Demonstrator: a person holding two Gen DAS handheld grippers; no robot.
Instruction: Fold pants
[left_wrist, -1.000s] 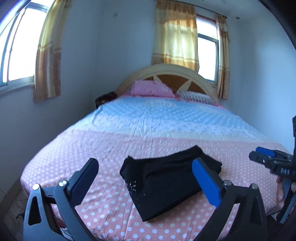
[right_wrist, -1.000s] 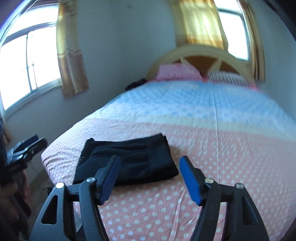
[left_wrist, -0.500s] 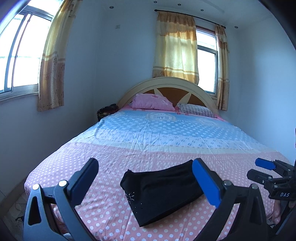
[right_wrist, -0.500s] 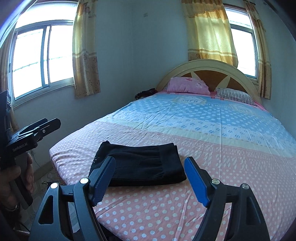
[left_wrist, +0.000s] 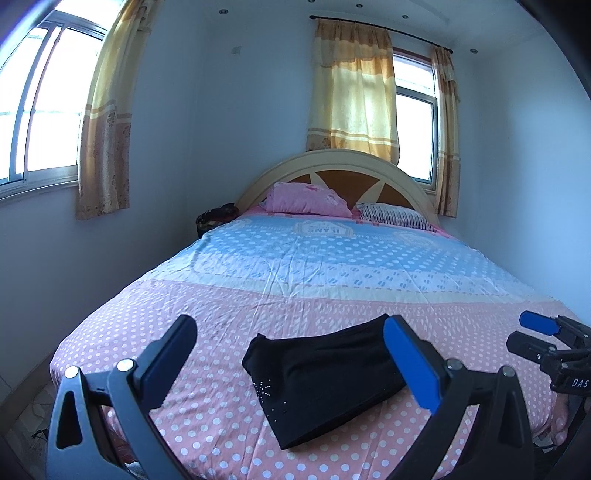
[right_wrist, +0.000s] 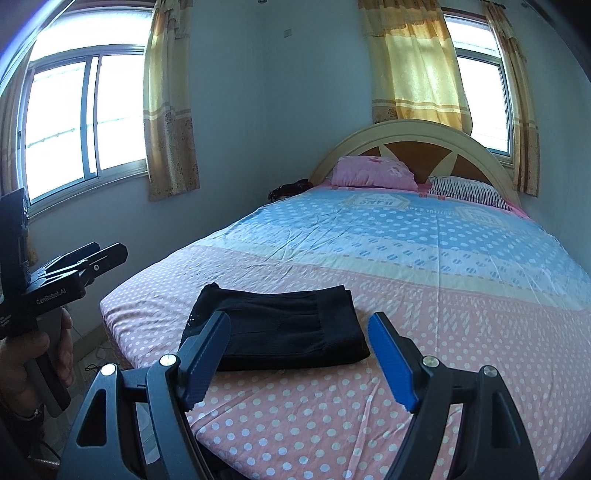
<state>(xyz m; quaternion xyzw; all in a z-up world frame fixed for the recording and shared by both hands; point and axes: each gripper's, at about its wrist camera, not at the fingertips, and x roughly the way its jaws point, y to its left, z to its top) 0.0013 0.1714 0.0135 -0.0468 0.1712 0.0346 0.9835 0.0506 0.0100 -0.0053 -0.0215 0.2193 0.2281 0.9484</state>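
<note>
Pants (left_wrist: 325, 373) lie folded on bed (left_wrist: 332, 266), both jaws spread.

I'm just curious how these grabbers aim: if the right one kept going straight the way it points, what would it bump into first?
Probably the folded black pants on the bed. The right gripper is open and held off the bed, with the pants showing between its fingers; exact depth is hard to judge.

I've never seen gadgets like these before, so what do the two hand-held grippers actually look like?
Each is a black plastic frame with triangular cut-outs and silver screws, forking into two flat fingers. On the left gripper and the right gripper, the pads are blue, and the right one's look ribbed. Seen from the other camera, the left gripper's body bears white lettering "GenRobot.AI"; the right's shows "DAS". No cables are visible on them.
</note>
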